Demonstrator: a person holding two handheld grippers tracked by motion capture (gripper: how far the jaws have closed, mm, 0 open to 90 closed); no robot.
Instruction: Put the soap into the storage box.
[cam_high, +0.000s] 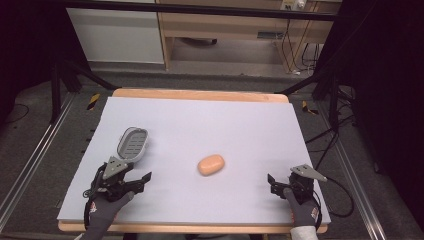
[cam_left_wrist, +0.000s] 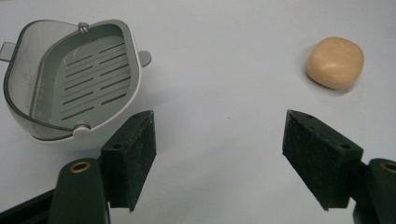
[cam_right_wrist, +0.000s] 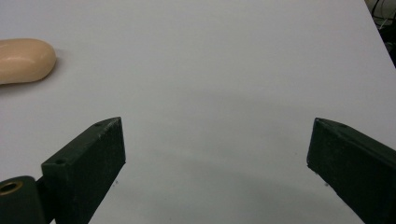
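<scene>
Two spread grippers low on the table, a soap bar lying between them.

High view: soap bar (cam_high: 211, 164) mid-table; left gripper (cam_high: 141, 179) at its 8 o'clock, right gripper (cam_high: 271, 182) at its 4 o'clock, grey soap dish (cam_high: 132, 143) at its 10 o'clock, just beyond the left gripper. Left gripper view: jaws wide apart and empty, dish at 11 o'clock, soap at 1 o'clock. Right gripper view: jaws spread, nothing between them, soap at 10 o'clock.

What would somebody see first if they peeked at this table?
Probably the peach-coloured soap bar, lying alone in the middle of the pale table. Next, the grey slotted soap dish at the left, just beyond the open left gripper. The right gripper waits open near the front right corner.
</scene>
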